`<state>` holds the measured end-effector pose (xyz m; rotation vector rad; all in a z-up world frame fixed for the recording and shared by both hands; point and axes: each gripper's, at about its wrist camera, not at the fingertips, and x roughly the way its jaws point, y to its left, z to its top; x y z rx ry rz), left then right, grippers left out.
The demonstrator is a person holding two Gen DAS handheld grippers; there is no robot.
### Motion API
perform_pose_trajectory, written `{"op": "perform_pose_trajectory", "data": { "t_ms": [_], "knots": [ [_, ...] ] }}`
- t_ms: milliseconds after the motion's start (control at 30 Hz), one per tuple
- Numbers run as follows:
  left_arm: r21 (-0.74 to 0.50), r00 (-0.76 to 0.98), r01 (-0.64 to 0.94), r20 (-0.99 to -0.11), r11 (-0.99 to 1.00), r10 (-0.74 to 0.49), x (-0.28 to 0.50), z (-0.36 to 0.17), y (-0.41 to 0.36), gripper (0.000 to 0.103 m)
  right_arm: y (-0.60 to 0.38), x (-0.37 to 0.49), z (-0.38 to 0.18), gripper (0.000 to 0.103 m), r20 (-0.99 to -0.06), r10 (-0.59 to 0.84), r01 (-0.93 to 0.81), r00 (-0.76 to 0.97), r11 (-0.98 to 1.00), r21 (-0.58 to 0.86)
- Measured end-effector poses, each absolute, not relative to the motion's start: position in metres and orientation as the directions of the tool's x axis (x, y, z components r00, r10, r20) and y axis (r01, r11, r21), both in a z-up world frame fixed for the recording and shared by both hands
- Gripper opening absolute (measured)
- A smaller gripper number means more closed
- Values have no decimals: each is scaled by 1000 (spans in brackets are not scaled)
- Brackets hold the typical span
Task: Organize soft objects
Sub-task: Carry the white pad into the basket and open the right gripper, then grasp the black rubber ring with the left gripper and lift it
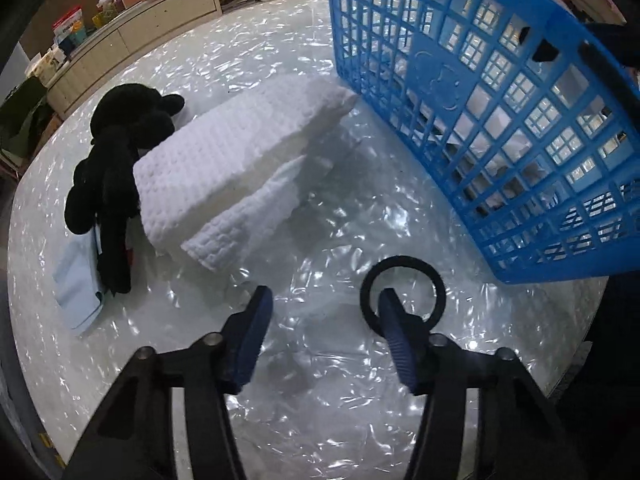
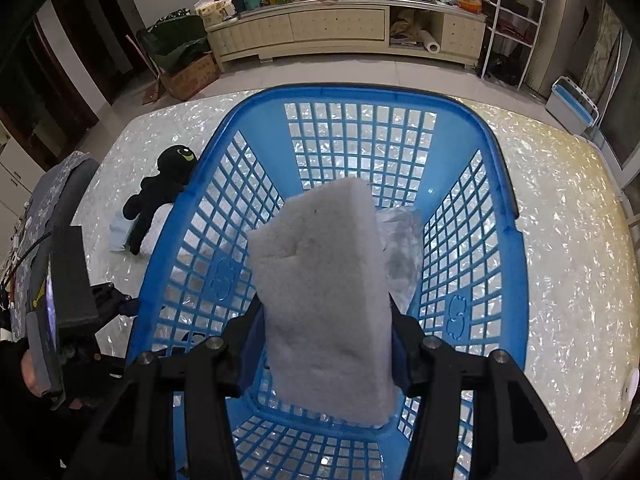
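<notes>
Item: black hair ring (image 1: 402, 294), flat on table, near side, beside blue basket (image 1: 500, 120). My left gripper (image 1: 324, 312) half-open, empty, right finger inside the ring. My right gripper (image 2: 326, 332) clamps white foam block (image 2: 324, 280) above basket.

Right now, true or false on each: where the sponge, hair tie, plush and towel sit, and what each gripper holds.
1. The right gripper holds a white foam block over the blue basket. True.
2. The black hair tie lies inside the basket. False: it lies on the table, outside it.
3. The left gripper clamps the white towel. False: nothing is between its jaws.
4. The black plush toy lies beside the towel. True.
</notes>
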<state>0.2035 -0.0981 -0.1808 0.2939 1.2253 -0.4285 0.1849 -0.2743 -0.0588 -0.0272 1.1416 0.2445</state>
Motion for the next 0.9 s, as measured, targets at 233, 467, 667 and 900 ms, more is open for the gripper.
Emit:
{"op": "perform_pose_trajectory", "data": {
  "t_ms": [233, 467, 667, 900],
  "knots": [
    [-21, 278, 491, -944, 871, -180, 189, -171, -107, 7, -282, 189, -60, 51, -905, 187, -190, 382, 974, 121],
    [-83, 249, 484, -941, 871, -229, 180, -169, -106, 3, -284, 196, -65, 52, -927, 157, -169, 341, 980, 103],
    [-99, 242, 471, -941, 876, -236, 185, -174, -98, 3, -278, 195, -68, 70, -939, 146, -184, 313, 979, 91],
    [-123, 252, 437, -934, 891, -252, 183, -170, -76, 3, -271, 182, -57, 96, -932, 103, -200, 348, 979, 34]
  ]
}}
